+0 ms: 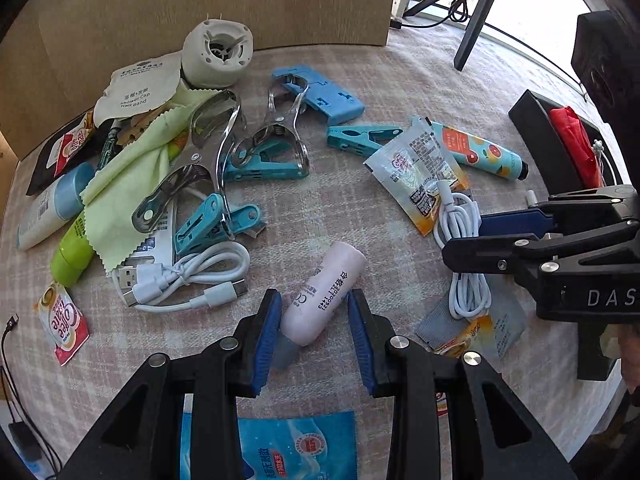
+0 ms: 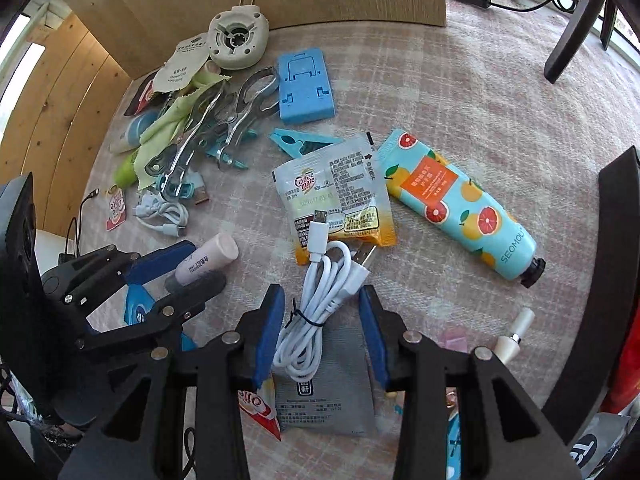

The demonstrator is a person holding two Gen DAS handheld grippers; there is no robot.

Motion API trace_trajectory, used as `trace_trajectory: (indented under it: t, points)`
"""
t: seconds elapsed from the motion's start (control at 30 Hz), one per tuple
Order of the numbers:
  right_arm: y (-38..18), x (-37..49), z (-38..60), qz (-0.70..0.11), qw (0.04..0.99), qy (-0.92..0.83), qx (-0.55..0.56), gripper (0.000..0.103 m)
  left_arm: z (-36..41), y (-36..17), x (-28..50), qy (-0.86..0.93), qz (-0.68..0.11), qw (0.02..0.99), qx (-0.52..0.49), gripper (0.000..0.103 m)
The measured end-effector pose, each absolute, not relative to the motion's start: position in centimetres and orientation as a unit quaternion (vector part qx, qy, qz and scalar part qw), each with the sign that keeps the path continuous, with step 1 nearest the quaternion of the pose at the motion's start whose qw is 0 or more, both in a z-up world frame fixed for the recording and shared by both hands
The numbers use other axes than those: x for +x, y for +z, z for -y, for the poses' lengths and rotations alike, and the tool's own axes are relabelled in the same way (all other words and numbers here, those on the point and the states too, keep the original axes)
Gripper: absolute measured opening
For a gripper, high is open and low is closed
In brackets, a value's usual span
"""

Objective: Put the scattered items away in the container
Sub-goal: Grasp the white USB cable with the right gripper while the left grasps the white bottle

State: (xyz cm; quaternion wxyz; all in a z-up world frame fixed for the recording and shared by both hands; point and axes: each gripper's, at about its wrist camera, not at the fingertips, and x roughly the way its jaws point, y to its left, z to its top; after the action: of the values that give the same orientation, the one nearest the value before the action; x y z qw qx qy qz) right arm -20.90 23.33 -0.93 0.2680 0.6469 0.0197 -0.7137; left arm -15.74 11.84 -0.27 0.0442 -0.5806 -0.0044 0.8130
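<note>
I've got the left gripper open around the pink tube — not pinching yet; light, rigid, slick plastic, so I'd grip mid-body. Right of that tube, the right gripper sits open astride the floppy white cable — take the tied bundle.

A pale pink tube is lying tilted at lower centre, and a bundled white cable is resting on a grey sachet.
</note>
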Motion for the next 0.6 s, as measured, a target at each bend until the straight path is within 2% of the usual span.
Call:
trace_trajectory:
  t: [0.07, 0.2, 0.6]
  points:
    - [-1.0, -20.7, -23.2, -0.027, 0.272, -0.719, 0.64, 0.03, -11.9, -0.4, -15.7, 0.818, 0.006, 0.039, -0.574, 0.019]
    - [-1.0, -20.6, -24.0, 0.0, 0.285, -0.714, 0.64, 0.019, -11.5, -0.4, -15.5, 0.821, 0.025, 0.037, -0.57, 0.019]
    - [2.9, -20.0, -27.7, 0.059, 0.304, -0.735, 0.603, 0.018, -11.8, 2.8, -13.5, 0.835, 0.073, 0.051, -0.542, 0.019]
